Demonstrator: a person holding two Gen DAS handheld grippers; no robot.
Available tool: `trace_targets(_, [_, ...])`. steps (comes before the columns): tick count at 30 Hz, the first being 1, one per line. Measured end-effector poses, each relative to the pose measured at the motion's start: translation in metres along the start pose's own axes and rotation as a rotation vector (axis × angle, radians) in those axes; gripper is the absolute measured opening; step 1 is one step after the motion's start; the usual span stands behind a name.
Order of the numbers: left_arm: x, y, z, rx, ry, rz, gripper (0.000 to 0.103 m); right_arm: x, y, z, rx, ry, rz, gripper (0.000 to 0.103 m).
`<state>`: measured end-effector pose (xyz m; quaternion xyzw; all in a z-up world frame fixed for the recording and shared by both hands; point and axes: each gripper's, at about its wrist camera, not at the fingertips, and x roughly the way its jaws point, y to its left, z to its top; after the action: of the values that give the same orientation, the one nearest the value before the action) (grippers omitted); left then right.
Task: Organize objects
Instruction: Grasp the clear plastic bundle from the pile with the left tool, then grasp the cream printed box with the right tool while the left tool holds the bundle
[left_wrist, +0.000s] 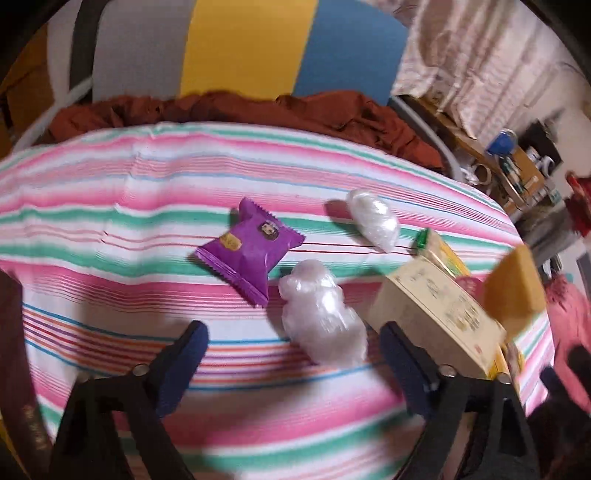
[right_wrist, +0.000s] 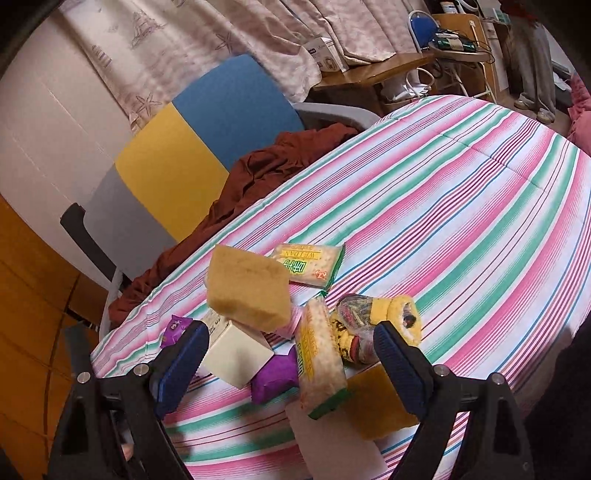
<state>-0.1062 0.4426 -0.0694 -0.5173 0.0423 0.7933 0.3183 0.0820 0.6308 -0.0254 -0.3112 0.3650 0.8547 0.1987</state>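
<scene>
- The things to be organised lay on a striped cloth (left_wrist: 110, 206) of pink, green and white that covered the counter.
- In the left wrist view a purple snack packet (left_wrist: 251, 247) lay flat near the middle of the cloth, with a pearly white wrapped lump (left_wrist: 325, 317) just beside its lower right corner and a second, smaller white wrapped lump (left_wrist: 373, 218) farther back, apart from both.
- To the right of them stood a cream carton (left_wrist: 436, 314), closed, so its contents could not be told; a yellow sponge (left_wrist: 513, 291) rested against its far end.
- The left gripper (left_wrist: 291, 362) hung over the cloth with its jaws spread wide, the larger white lump lying between the blue fingers (left_wrist: 181, 365) but untouched; nothing was grasped.
- In the right wrist view the pile was tighter: the yellow sponge (right_wrist: 251, 288) sat on top of the cream carton (right_wrist: 236, 354), a green-edged cracker packet (right_wrist: 310, 266) lay flat behind it, and a second cracker packet (right_wrist: 321, 358) stood on edge, leaning.
- A purple packet (right_wrist: 277, 376) lay wedged between the carton and the leaning crackers; a yellow bundle (right_wrist: 373, 328) of wrapped goods lay to the right.
- The right gripper (right_wrist: 291, 354) was released as well, its jaws wide about the pile and holding nothing.
- Beyond the counter lay a rust-brown cloth (right_wrist: 258, 173) and a chair back (right_wrist: 199, 147) in grey, yellow and blue.
</scene>
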Motion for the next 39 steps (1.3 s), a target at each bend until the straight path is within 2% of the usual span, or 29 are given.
trace_targets(4, [0.019,-0.002,0.007,-0.033,0.035,-0.008,0.08,0.006,0.0,0.0,0.002,0.022,-0.002,0.092])
trace_targets(6, [0.021,-0.005,0.008,-0.016,0.017,-0.006,0.067,0.007,0.0,0.001,-0.004,0.022,-0.013,0.092])
trace_targets(7, [0.021,-0.005,0.008,-0.004,0.018,-0.008,0.064,0.007,0.0,0.001,-0.005,0.02,-0.018,0.092])
trace_targets(9, [0.02,-0.006,0.004,0.046,0.006,-0.008,0.048,0.008,-0.002,0.001,0.0,0.024,-0.019,0.092])
trace_targets(12, [0.015,-0.002,-0.006,0.099,-0.016,-0.029,0.039,0.009,-0.005,0.002,0.012,0.025,-0.03,0.092])
trace_targets(16, [0.002,0.004,-0.027,0.162,-0.042,-0.041,0.038,0.008,-0.019,0.005,0.085,0.018,-0.028,0.092])
trace_targets(19, [-0.015,0.01,-0.057,0.223,-0.064,-0.054,0.038,0.007,-0.023,0.006,0.113,0.013,-0.01,0.093])
trace_targets(23, [-0.034,0.019,-0.092,0.271,-0.086,-0.062,0.038,0.006,-0.006,0.004,0.039,0.018,0.06,0.092])
trace_targets(27, [-0.046,0.028,-0.114,0.272,-0.105,-0.063,0.038,0.019,0.021,-0.006,-0.076,0.113,0.141,0.092])
trace_targets(32, [-0.042,0.022,-0.116,0.306,-0.119,-0.037,0.038,0.031,0.055,-0.019,-0.243,0.162,0.116,0.092])
trace_targets(36, [-0.044,0.025,-0.121,0.313,-0.147,-0.049,0.038,0.05,0.068,-0.017,-0.281,0.193,0.073,0.092])
trace_targets(39, [-0.046,0.028,-0.122,0.309,-0.155,-0.062,0.038,0.067,0.07,-0.013,-0.261,0.2,0.045,0.092])
